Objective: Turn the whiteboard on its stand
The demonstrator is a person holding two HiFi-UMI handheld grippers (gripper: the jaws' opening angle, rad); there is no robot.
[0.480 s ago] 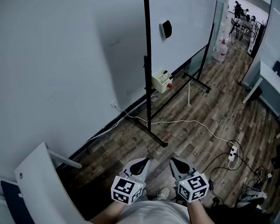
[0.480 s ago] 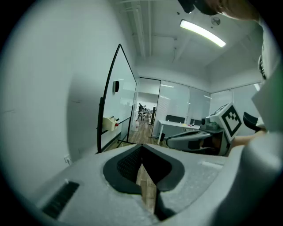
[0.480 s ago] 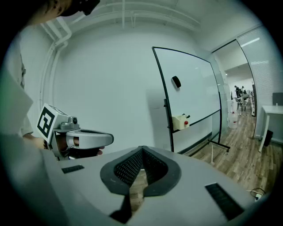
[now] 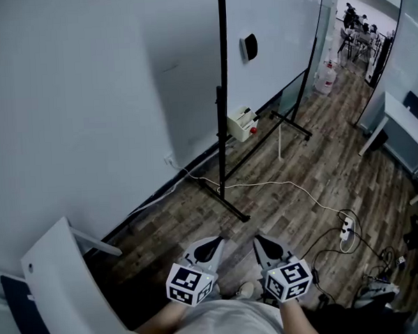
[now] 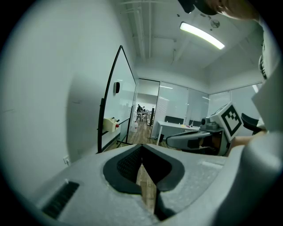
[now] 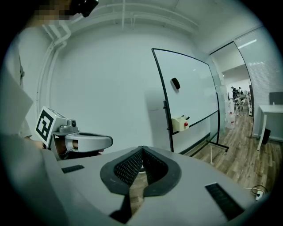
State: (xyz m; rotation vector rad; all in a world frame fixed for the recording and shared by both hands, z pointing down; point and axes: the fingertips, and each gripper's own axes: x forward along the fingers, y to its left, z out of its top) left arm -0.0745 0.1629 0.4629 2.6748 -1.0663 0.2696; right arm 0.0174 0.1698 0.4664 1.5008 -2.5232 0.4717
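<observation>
Okay, the large white whiteboard (image 4: pixel 272 34) on its black tubular stand (image 4: pixel 224 127) is ahead along the grey wall (image 4: pixel 87 99), well apart from both grippers. Low by the person's torso, the left gripper (image 4: pixel 210 245) and right gripper (image 4: pixel 266 245) sit side by side, fingers closed on both, nothing between them. Only the head view shows the stand's feet, a white cable (image 4: pixel 294 186) and a white power strip (image 4: pixel 348 227) on the wooden plank floor (image 4: pixel 320 150). The right gripper view gives the board's face, the left gripper view sees it nearly edge-on. There is open floor right of the board, and a tilted white panel (image 4: pixel 57 275) near the left gripper.
</observation>
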